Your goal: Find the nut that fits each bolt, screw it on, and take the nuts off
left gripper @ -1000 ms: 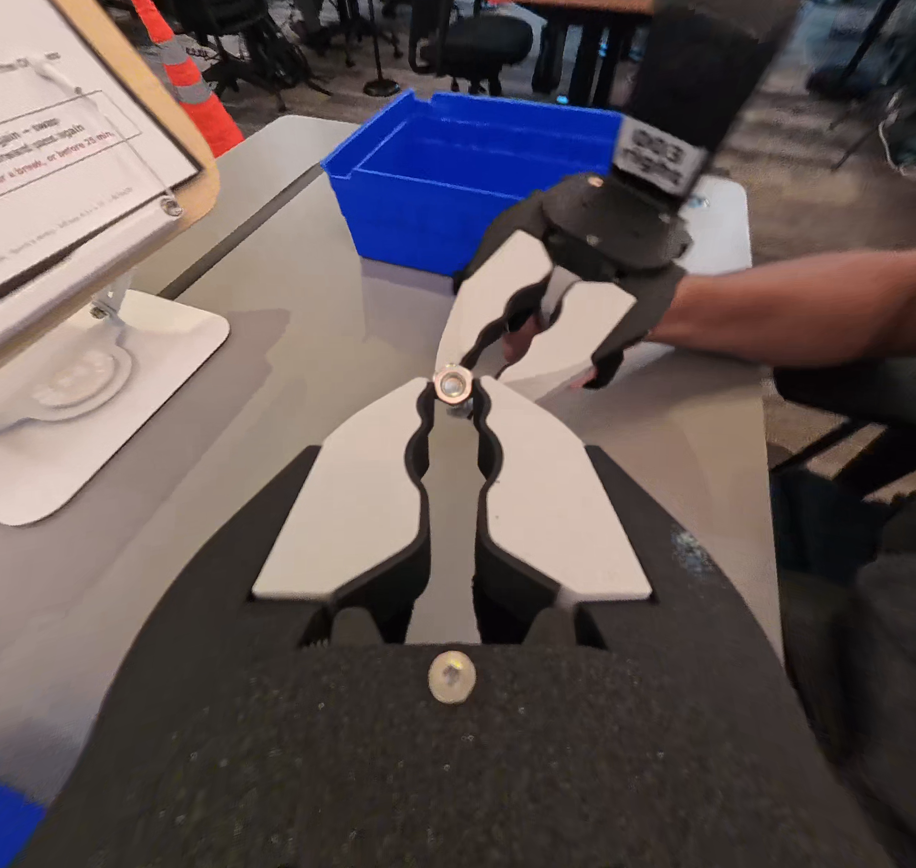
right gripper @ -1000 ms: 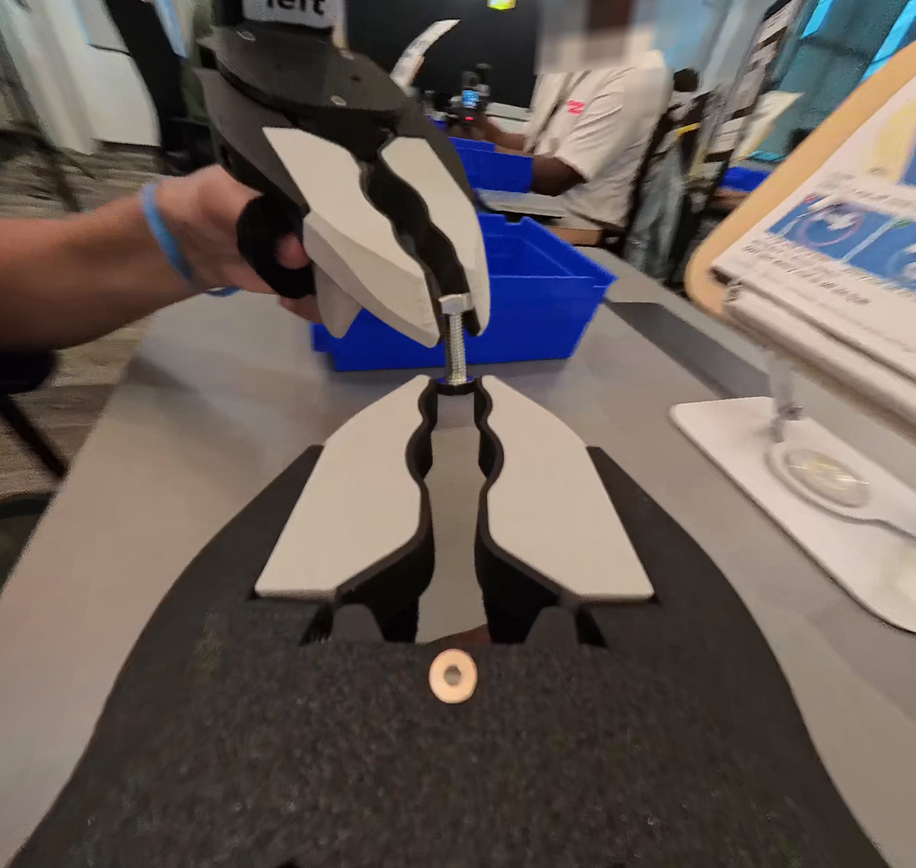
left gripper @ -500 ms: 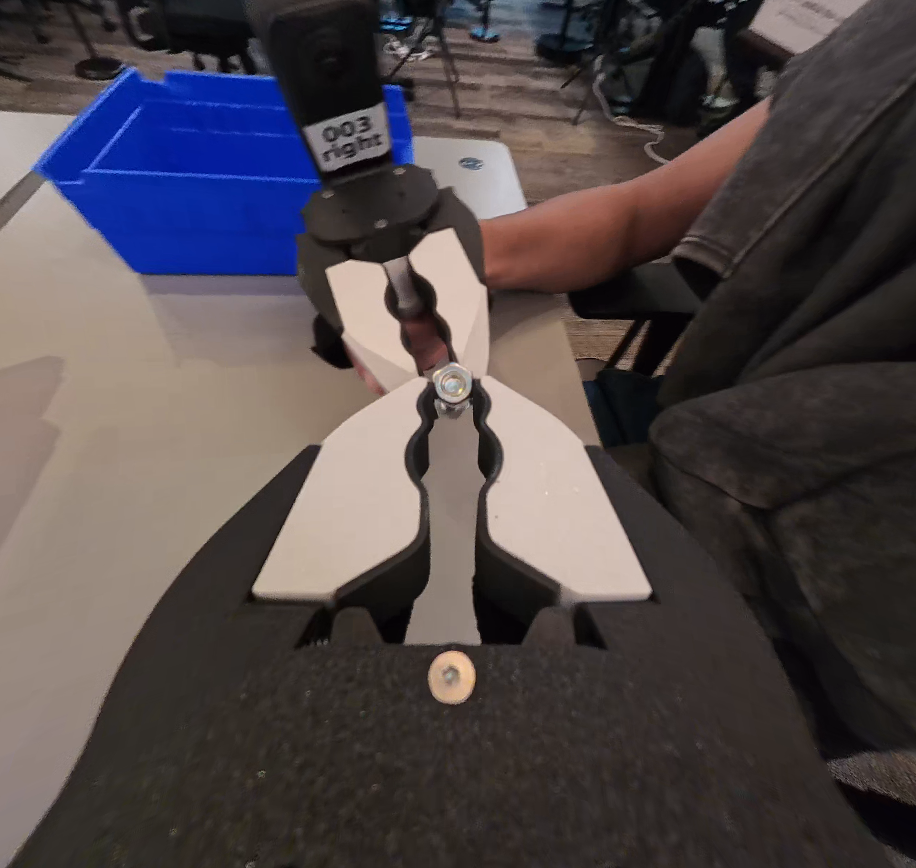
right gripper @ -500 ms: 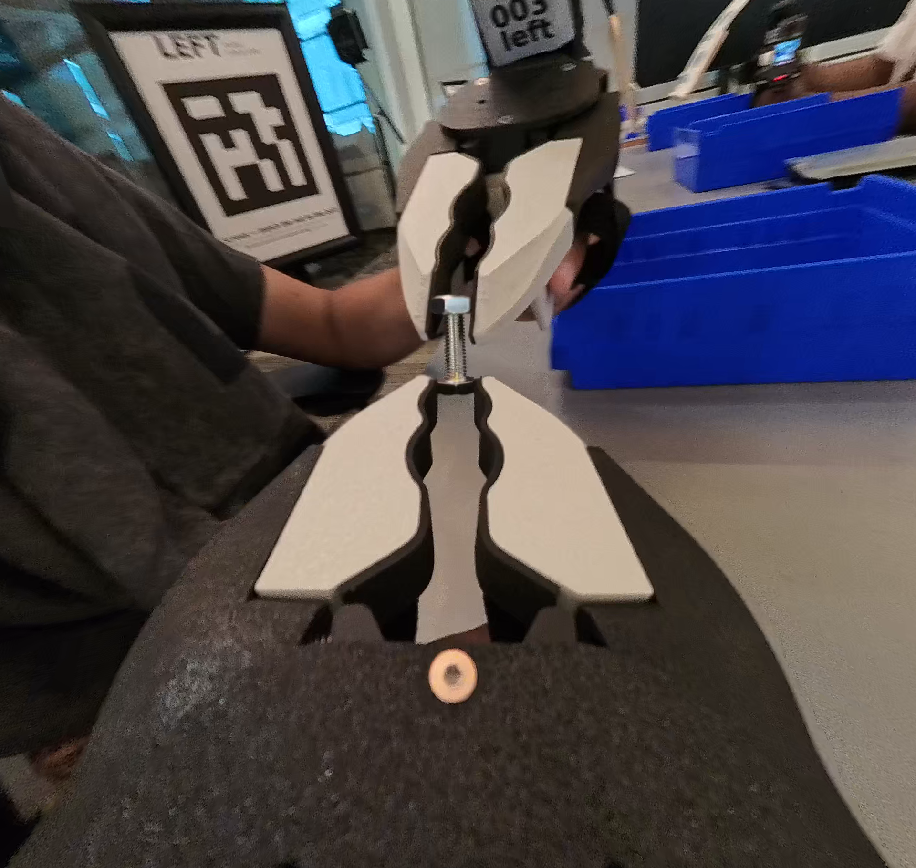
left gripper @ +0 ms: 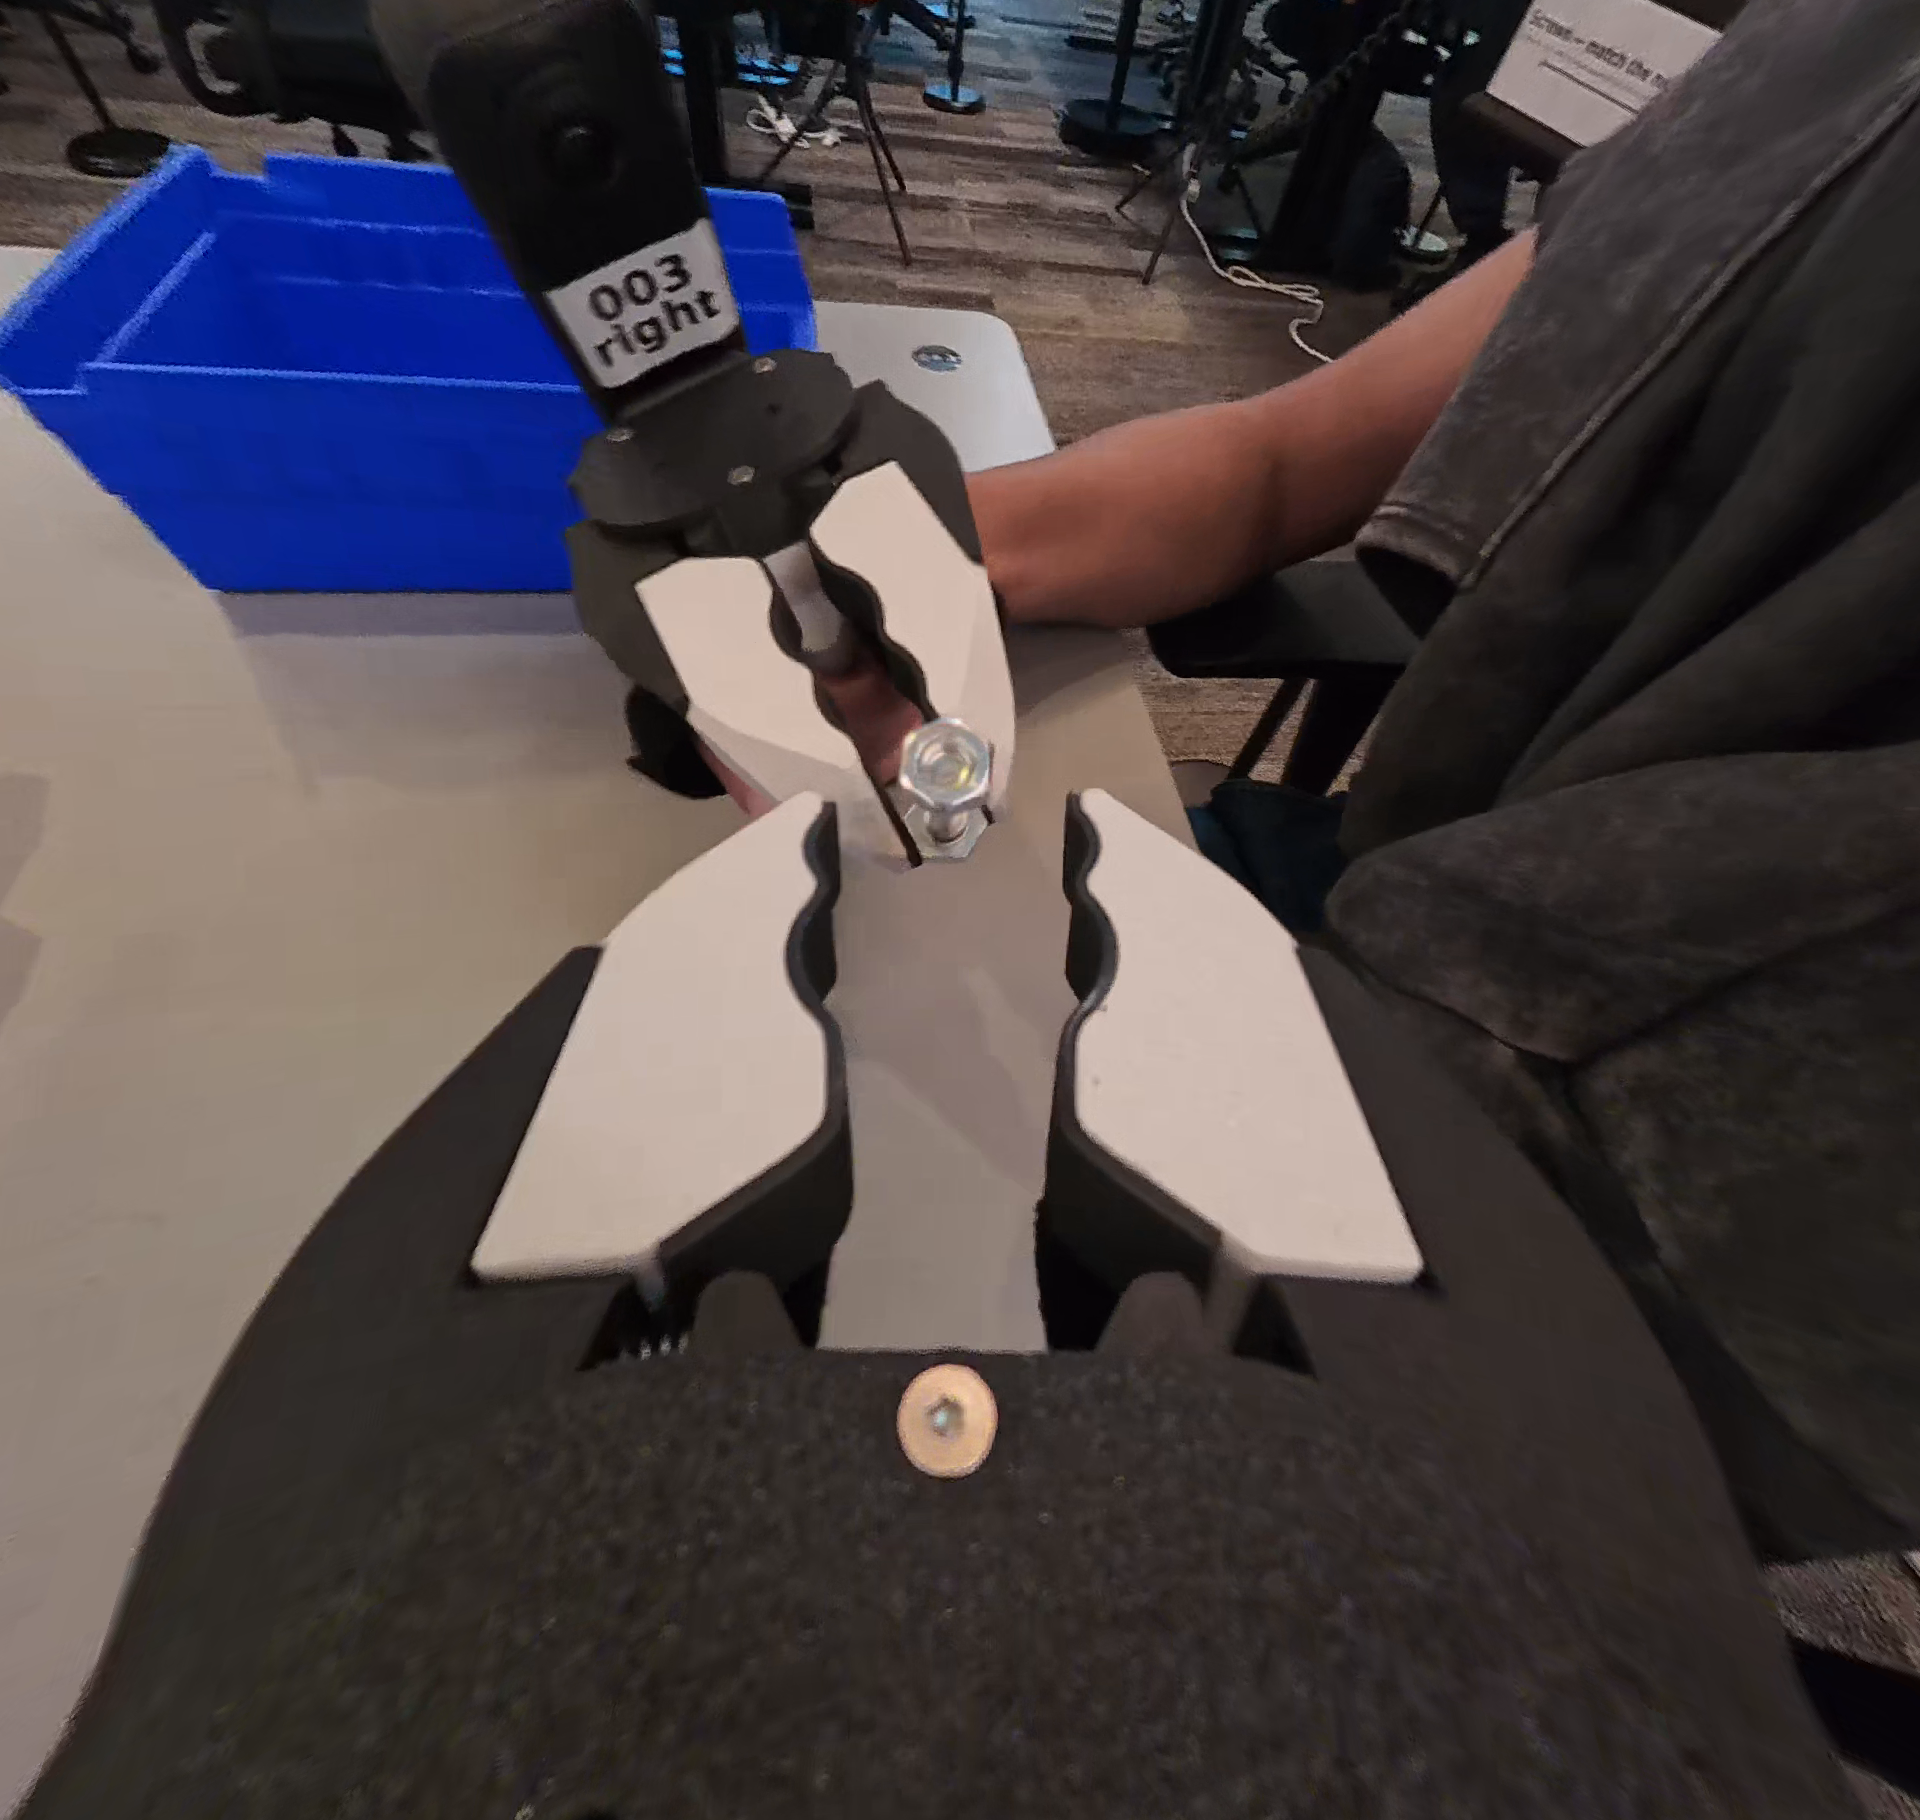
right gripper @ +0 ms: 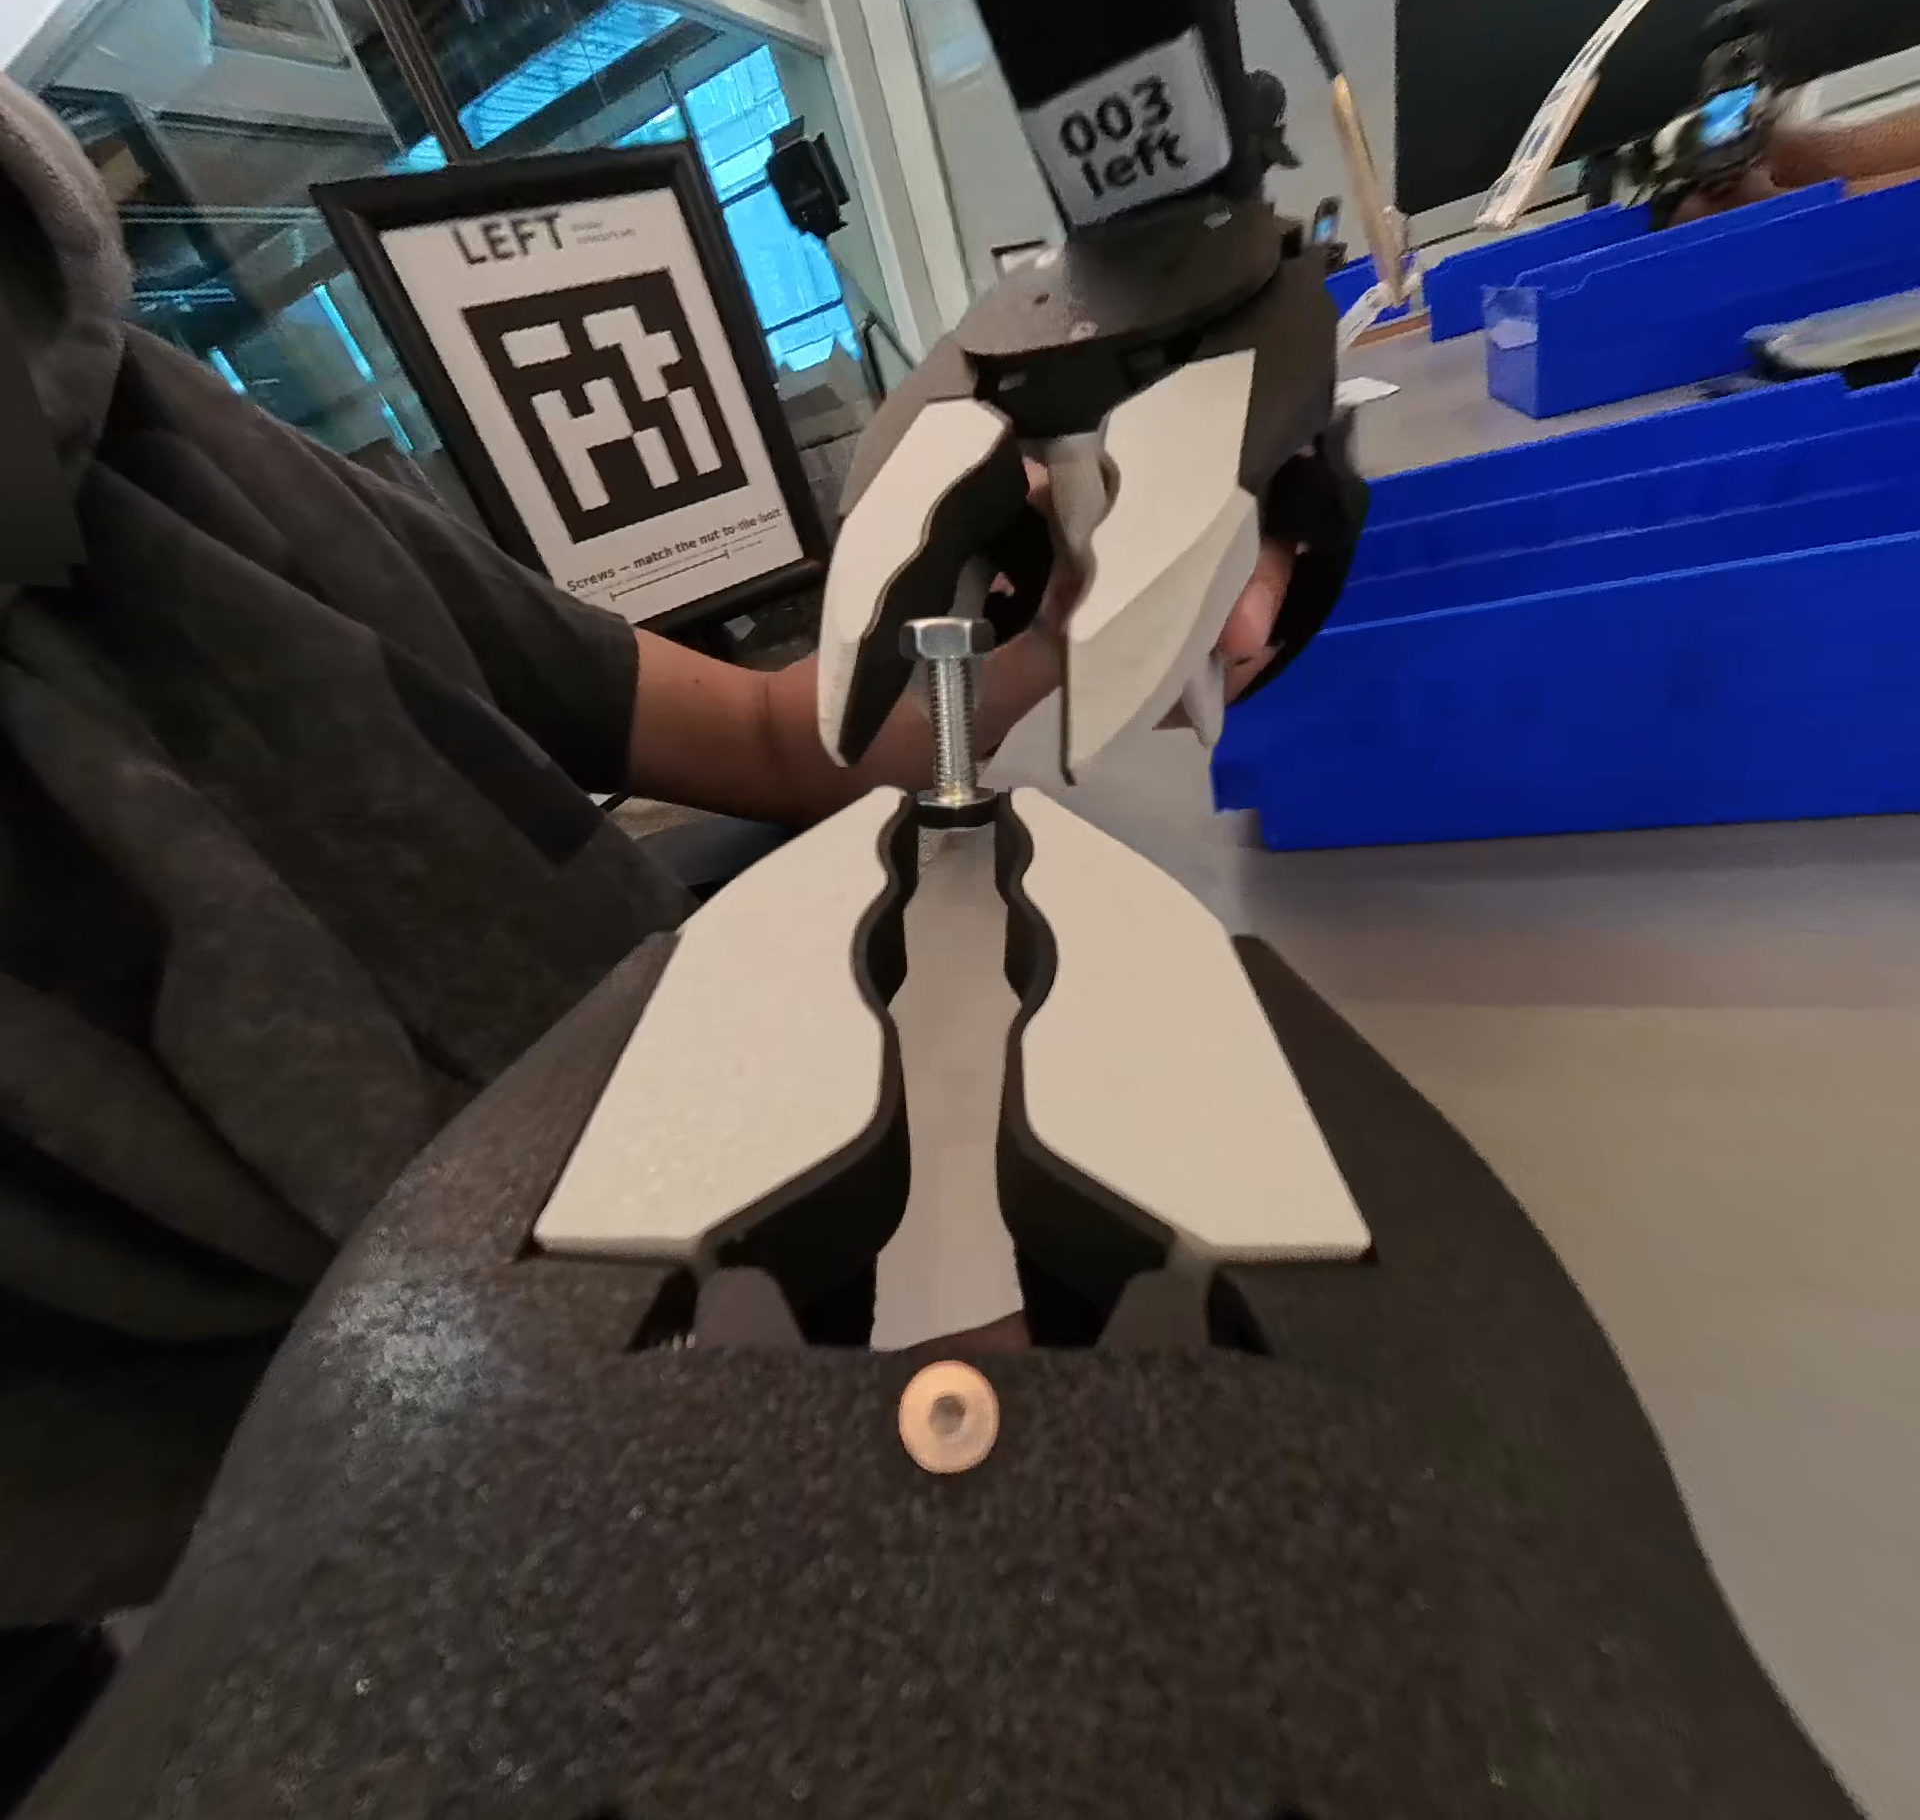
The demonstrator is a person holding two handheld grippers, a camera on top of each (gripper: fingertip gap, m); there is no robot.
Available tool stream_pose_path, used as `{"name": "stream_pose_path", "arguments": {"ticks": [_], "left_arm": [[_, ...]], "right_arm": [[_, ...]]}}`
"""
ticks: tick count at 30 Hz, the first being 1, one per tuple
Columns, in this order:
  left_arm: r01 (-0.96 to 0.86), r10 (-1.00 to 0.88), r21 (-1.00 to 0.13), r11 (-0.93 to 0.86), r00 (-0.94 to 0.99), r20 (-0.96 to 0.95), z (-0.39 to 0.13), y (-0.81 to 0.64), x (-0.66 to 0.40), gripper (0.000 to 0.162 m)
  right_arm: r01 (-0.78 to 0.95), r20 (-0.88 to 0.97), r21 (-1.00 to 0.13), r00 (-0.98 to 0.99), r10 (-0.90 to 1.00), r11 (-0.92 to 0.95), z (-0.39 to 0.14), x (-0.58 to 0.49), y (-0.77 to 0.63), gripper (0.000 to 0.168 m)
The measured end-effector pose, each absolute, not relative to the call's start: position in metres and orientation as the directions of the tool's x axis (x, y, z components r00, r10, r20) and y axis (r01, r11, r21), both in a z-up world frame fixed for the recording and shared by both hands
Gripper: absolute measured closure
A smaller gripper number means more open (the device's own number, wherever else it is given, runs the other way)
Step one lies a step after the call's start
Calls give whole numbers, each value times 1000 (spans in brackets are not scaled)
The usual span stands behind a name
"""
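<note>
The right gripper (right gripper: 956, 814) pinches the nut (right gripper: 957, 800) on the bolt (right gripper: 948, 705), above the table's (left gripper: 260, 887) near edge. The left gripper (left gripper: 948, 820), jaws spread, should re-close squarely on the bolt head before twisting.

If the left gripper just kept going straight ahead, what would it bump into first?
Probably the bolt, whose head lies almost dead ahead between the open left gripper fingers. The right gripper, shut on the nut at the bolt's far end, sits right behind. Depth is hard to judge.

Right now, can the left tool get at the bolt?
Probably yes: the left tool is open, the bolt head lies between its fingertips, unobstructed; the right tool grips only the other end.
</note>
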State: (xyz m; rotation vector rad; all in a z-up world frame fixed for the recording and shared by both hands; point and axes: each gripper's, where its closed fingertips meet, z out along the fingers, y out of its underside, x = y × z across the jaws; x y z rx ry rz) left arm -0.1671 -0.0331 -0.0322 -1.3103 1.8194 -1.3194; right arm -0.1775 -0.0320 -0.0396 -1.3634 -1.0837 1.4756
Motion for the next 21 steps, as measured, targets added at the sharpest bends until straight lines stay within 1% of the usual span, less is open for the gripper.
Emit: {"name": "stream_pose_path", "arguments": {"ticks": [2, 3, 6, 7, 8, 10, 12, 21], "left_arm": [[-366, -942, -931, 16, -317, 108, -27, -19, -163, 118], [-334, -955, -942, -16, -275, 114, -21, -10, -162, 112], [-165, -963, -974, -155, -192, 186, 2, 7, -157, 109], [-112, -962, -976, -188, -178, 205, 8, 10, -156, 109], [-70, -963, -976, -204, -164, 213, 12, 12, -154, 105], [-29, -967, -976, -214, -136, 216, 16, 15, -149, 102], [-34, -962, -973, -226, -151, 229, 15, 12, -144, 95], [-67, -959, -972, -227, -156, 235, 4, 5, -129, 92]], "right_arm": [[-64, -261, -963, -3, 965, -260, -34, -173, -22, 154], [-104, -243, -967, 73, 967, -235, -30, -169, -11, 154], [-206, -222, -964, 277, 935, -168, -19, -150, 18, 154], [-215, -214, -965, 317, 924, -149, -18, -146, 23, 154], [-220, -214, -965, 336, 917, -144, -18, -144, 25, 154], [-231, -234, -960, 345, 909, -159, -18, -143, 28, 154], [-243, -253, -954, 337, 907, -176, -18, -144, 29, 154], [-216, -277, -952, 318, 907, -216, -25, -158, 27, 154]]}}
